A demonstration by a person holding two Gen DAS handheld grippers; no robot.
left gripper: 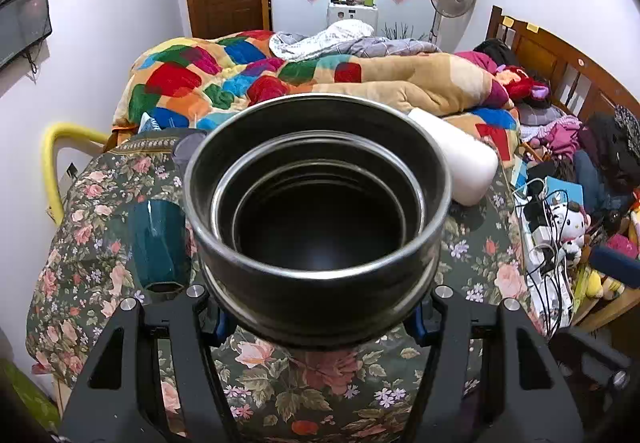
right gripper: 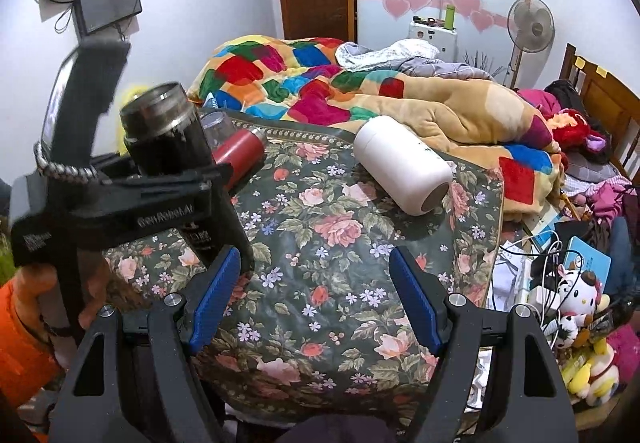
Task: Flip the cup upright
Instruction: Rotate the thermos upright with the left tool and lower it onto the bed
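Note:
A black steel cup [left gripper: 316, 211] fills the left wrist view, its open mouth tilted up toward the camera. My left gripper [left gripper: 316, 317] is shut on its body and holds it above the floral cloth. In the right wrist view the same cup [right gripper: 168, 131] stands nearly upright in the left gripper [right gripper: 132, 199] at the far left. My right gripper [right gripper: 316, 303] is open and empty over the cloth. A white cup [right gripper: 404, 167] lies on its side at the back right; it also shows in the left wrist view [left gripper: 460, 159].
A floral cloth [right gripper: 328, 243] covers the table. A teal cup [left gripper: 158, 243] lies on its side at left. A red cup [right gripper: 240, 157] and a clear one [right gripper: 218, 127] lie behind the left gripper. Bed with quilt [right gripper: 320, 91] behind; cables and toys [right gripper: 568, 303] at right.

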